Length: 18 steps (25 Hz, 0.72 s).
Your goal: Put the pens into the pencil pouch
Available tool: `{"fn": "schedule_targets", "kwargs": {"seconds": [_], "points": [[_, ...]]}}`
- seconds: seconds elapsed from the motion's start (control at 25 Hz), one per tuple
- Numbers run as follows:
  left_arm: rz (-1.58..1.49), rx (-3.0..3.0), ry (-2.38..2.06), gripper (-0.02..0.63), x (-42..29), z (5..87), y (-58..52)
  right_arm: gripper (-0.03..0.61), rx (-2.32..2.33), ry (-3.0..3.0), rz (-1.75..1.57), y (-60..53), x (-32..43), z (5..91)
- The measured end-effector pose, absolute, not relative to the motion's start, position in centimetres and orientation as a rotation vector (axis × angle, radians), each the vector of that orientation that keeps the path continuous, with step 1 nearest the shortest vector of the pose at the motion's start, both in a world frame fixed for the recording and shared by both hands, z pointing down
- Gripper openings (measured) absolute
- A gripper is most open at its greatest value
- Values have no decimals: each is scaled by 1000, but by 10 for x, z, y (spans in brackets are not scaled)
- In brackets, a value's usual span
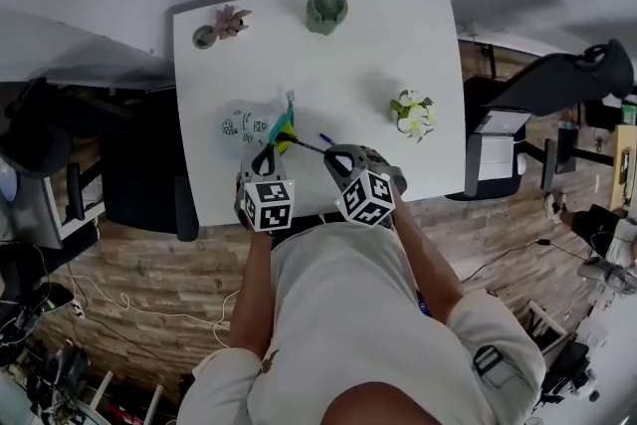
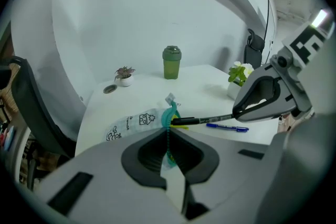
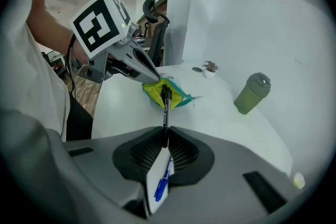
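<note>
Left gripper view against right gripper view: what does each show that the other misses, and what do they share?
Only the left gripper view: the right gripper from outside, the white flowers, the drawings printed on the pencil pouch. Only the right gripper view: the marker cube on the left gripper, the pouch's yellow lining. Both: the pouch edge pinched in the left gripper's fingers, the black pen in the right gripper's fingers with its tip at the pouch mouth, the blue pen, the green bottle, the potted plant.

White table [image 1: 348, 75]: tumbler [image 1: 325, 11], succulent [image 1: 231, 21], flower pot [image 1: 412, 114], blue pen [image 2: 227, 127], pouch [image 1: 244, 124]
</note>
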State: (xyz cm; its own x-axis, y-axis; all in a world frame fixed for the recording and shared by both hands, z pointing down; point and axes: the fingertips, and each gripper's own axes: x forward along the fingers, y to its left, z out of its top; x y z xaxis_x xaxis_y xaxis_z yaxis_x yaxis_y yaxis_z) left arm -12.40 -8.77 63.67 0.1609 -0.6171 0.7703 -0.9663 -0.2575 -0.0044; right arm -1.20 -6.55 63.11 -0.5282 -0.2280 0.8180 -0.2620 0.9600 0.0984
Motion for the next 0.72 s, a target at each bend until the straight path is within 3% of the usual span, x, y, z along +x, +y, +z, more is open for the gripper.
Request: {"fn": "schedule_targets", "kwargs": {"seconds": [0.44, 0.72], "points": [[847, 1965, -1515, 8, -131, 625, -81, 38, 201, -2212, 20, -71, -64, 637], [833, 1976, -1510, 8, -130, 625, -81, 38, 172, -2296, 202, -78, -97, 646]]}}
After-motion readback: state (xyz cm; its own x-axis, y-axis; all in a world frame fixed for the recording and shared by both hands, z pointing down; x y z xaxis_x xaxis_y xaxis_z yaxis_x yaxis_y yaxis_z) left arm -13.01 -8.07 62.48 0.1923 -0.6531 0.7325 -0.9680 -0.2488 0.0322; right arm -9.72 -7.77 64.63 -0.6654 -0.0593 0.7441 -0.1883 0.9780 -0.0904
